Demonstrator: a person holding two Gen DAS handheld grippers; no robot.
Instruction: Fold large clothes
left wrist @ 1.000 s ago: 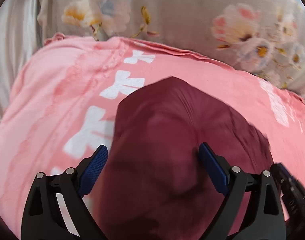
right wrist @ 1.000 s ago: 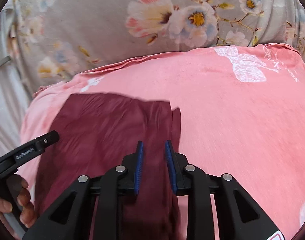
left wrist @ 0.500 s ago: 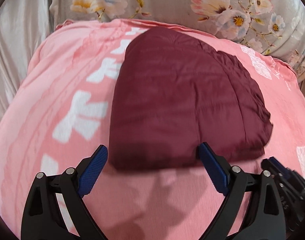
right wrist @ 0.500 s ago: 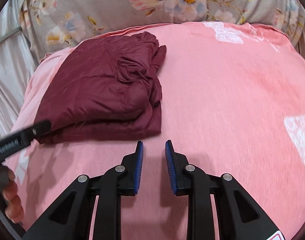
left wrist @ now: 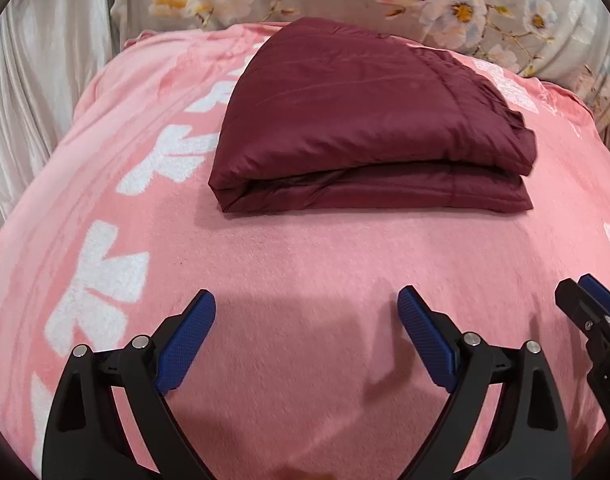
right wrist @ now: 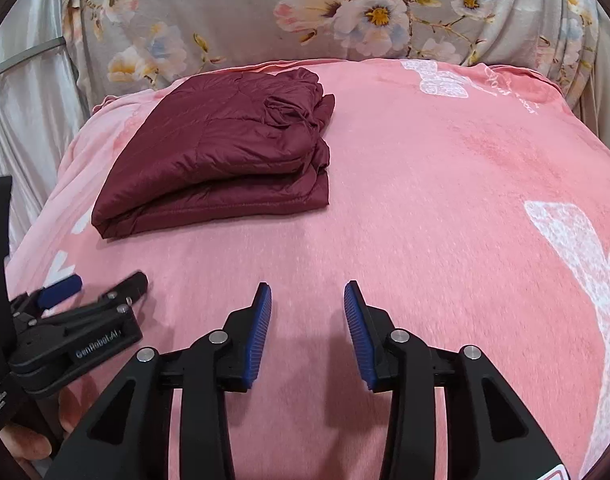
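A dark maroon quilted jacket (left wrist: 365, 120) lies folded in a flat stack on the pink blanket (left wrist: 305, 272); it also shows in the right wrist view (right wrist: 225, 152) at the left. My left gripper (left wrist: 307, 308) is open and empty, hovering over the blanket a short way in front of the jacket's folded edge. My right gripper (right wrist: 307, 304) is open and empty, to the right of and nearer than the jacket. The left gripper (right wrist: 93, 288) shows at the left of the right wrist view; the right gripper's tip (left wrist: 585, 304) shows at the right edge of the left wrist view.
The pink blanket (right wrist: 445, 200) has white printed shapes (left wrist: 105, 272). Grey floral fabric (right wrist: 345, 12) rises behind it. A pale satin curtain (left wrist: 37, 92) hangs at the left. My hand (right wrist: 29, 440) shows at the lower left of the right wrist view.
Both grippers have pulled back from the jacket toward me, leaving it folded on the blanket. The right gripper's jaws have opened wider.
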